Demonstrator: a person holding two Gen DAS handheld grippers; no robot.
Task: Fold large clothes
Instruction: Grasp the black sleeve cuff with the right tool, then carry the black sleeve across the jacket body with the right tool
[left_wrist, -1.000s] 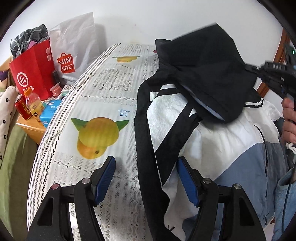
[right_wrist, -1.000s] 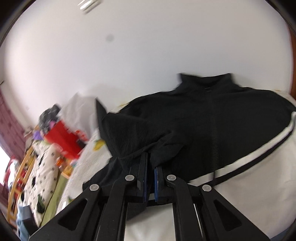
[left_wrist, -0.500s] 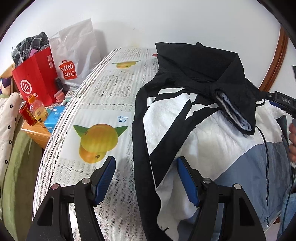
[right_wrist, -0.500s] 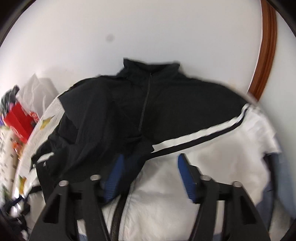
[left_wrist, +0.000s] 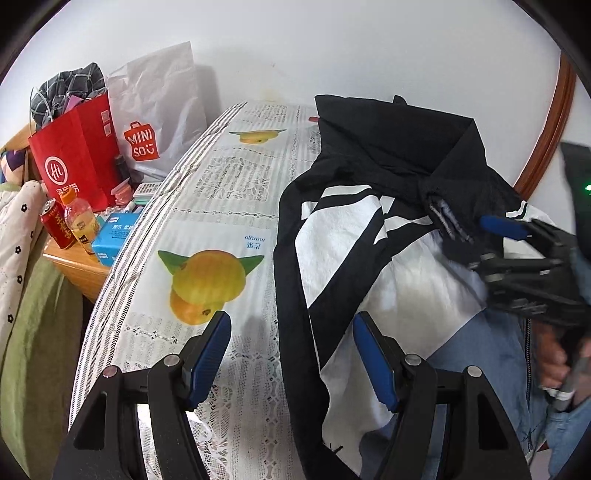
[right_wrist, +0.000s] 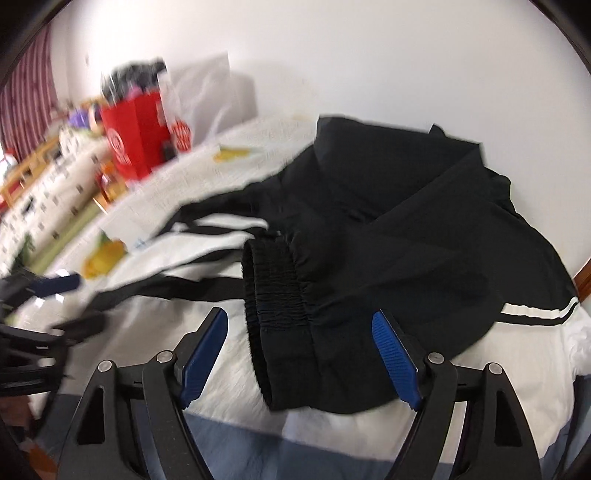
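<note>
White wall (left_wrist: 332, 48) is filling the background, and below it a table (left_wrist: 229, 206) in a lace cloth printed with citrus fruit is running away from me toward 12 o'clock. I am holding my left claw (left_wrist: 291, 354) low at 6 o'clock in its own view, jaws spread wide and gripping nothing; its left pad is hanging over bare cloth and its right pad over the jacket (left_wrist: 354, 258). That jacket, black, white and grey-blue, is lying flat along the right half of the table, collar toward the wall at 12 o'clock. One black sleeve is lying folded across the chest, its cuff (right_wrist: 277, 295) resting on the white panel. My right claw (right_wrist: 301, 350) is sitting just short of that cuff, jaws wide apart with the cuff between them but not pinched; the left view is showing this claw coming in from 3 o'clock. At 9 to 10 o'clock off the table's edge, a red bag (left_wrist: 74, 155), a white bag (left_wrist: 155, 110), a can (left_wrist: 55, 225), a bottle (left_wrist: 79, 221) and a blue box (left_wrist: 110, 236) are crowding a low wooden stand.
</note>
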